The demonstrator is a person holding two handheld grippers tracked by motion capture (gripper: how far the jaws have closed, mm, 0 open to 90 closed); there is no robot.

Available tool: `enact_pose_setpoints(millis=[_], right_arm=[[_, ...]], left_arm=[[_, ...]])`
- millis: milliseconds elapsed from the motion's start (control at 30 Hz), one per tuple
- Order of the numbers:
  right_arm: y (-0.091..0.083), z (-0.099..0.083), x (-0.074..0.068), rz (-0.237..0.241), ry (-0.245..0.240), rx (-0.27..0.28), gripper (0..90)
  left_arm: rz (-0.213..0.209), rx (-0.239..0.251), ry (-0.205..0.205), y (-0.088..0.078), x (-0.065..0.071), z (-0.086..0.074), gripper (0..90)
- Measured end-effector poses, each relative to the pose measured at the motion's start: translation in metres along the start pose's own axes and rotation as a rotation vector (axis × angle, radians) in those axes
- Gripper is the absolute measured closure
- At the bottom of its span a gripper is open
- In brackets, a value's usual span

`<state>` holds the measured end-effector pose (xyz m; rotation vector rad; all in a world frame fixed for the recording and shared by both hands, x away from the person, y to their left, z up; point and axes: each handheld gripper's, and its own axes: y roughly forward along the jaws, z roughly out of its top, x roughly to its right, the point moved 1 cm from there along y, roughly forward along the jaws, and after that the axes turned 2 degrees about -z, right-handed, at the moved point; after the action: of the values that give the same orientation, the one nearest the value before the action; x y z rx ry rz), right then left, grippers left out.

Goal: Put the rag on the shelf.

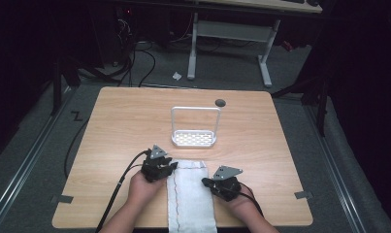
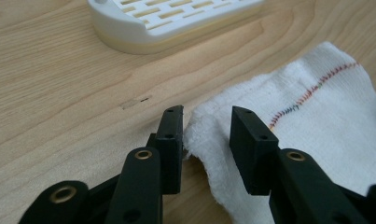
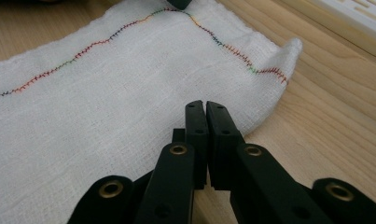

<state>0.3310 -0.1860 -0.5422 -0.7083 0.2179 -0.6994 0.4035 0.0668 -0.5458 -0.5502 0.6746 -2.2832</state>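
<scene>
The towel (image 1: 190, 194) lies at the bench's near edge. Our left claw (image 2: 206, 126) straddles its corner (jaws unclenched); the right claw (image 3: 205, 109) is clenched on its edge. We should pinch fully before lifting.

Overhead and both close gripper views share the towel (image 1: 190, 194).
</scene>
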Motion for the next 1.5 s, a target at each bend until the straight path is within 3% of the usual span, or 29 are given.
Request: enact_pose_setpoints(millis=[133, 200, 300, 400, 500, 533, 700, 933, 1000, 1233, 1500], right_arm=[[0.000, 0.000, 0.000, 0.001, 0.002, 0.001, 88.3], [0.000, 0.000, 0.000, 0.000, 0.002, 0.000, 87.5], [-0.001, 0.000, 0.001, 0.010, 0.017, 0.001, 83.7], [-0.006, 0.003, 0.007, 0.008, 0.084, 0.037, 77.5], [-0.008, 0.006, 0.012, -0.018, 0.117, 0.058, 74.0], [-0.007, 0.011, 0.018, -0.047, 0.153, 0.072, 69.2], [0.000, 0.025, 0.026, -0.104, 0.189, 0.060, 62.7], [0.024, 0.034, 0.035, -0.141, 0.218, 0.004, 67.8], [0.029, 0.031, 0.038, -0.136, 0.246, -0.012, 66.7], [0.030, 0.026, 0.038, -0.105, 0.255, -0.007, 67.9], [0.033, 0.023, 0.038, -0.061, 0.250, 0.018, 78.9]], left_arm=[[-0.016, -0.004, -0.009, 0.002, 0.000, 0.001, 73.1], [-0.017, -0.011, 0.008, 0.002, 0.002, 0.001, 79.8], [-0.043, -0.012, -0.020, 0.002, -0.001, 0.001, 81.6], [-0.058, -0.013, -0.033, 0.002, -0.002, 0.001, 82.8], [-0.062, -0.012, -0.038, 0.003, -0.002, 0.001, 82.7], [-0.065, -0.010, -0.043, 0.003, -0.003, 0.001, 82.5], [-0.068, -0.004, -0.040, 0.002, -0.003, 0.001, 82.4], [-0.069, 0.001, -0.043, 0.001, -0.003, 0.000, 82.4], [-0.067, 0.001, -0.041, 0.001, -0.003, 0.000, 82.3], [-0.077, 0.003, -0.052, 0.000, -0.004, 0.000, 82.2], [-0.078, 0.002, -0.060, 0.000, -0.004, 0.000, 81.8]])
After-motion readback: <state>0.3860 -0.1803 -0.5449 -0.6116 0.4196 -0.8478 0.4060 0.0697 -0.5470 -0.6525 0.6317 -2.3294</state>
